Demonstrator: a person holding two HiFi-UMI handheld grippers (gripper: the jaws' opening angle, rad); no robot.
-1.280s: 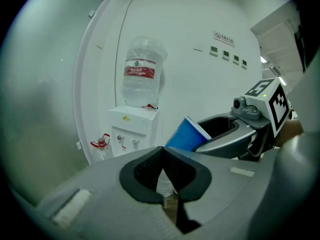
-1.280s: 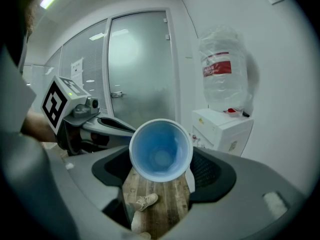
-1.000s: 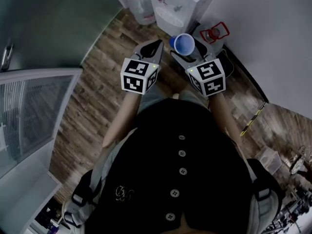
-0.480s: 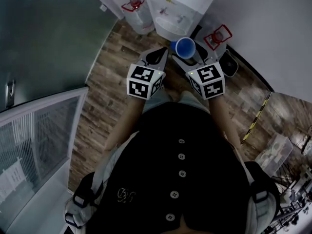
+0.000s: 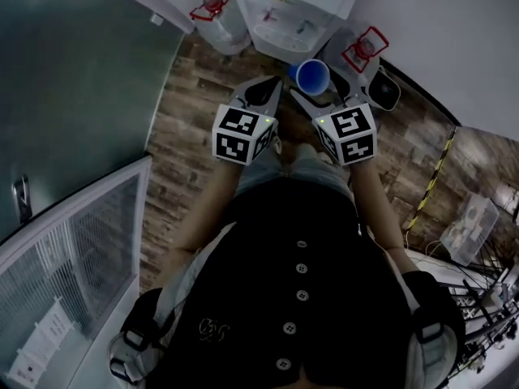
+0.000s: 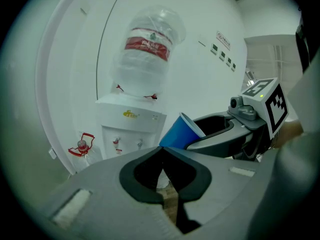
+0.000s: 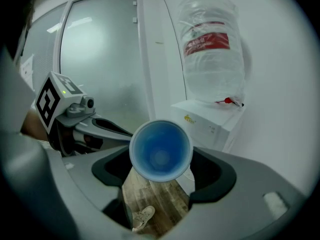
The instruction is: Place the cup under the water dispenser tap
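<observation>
Approach step: the right hand-held gripper [image 5: 315,94] clamps the blue cup [image 7: 160,151] short of the water dispenser [image 6: 132,119]. The left hand-held gripper [image 6: 162,159] is closed, empty. Next: cup under tap [image 6: 116,142].

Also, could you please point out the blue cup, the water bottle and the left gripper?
blue cup [image 7: 160,156], right gripper view, inside its open mouth.
water bottle [image 6: 148,44], left gripper view, on its red label.
left gripper [image 6: 162,149], left gripper view, where its closed fingertips meet.
</observation>
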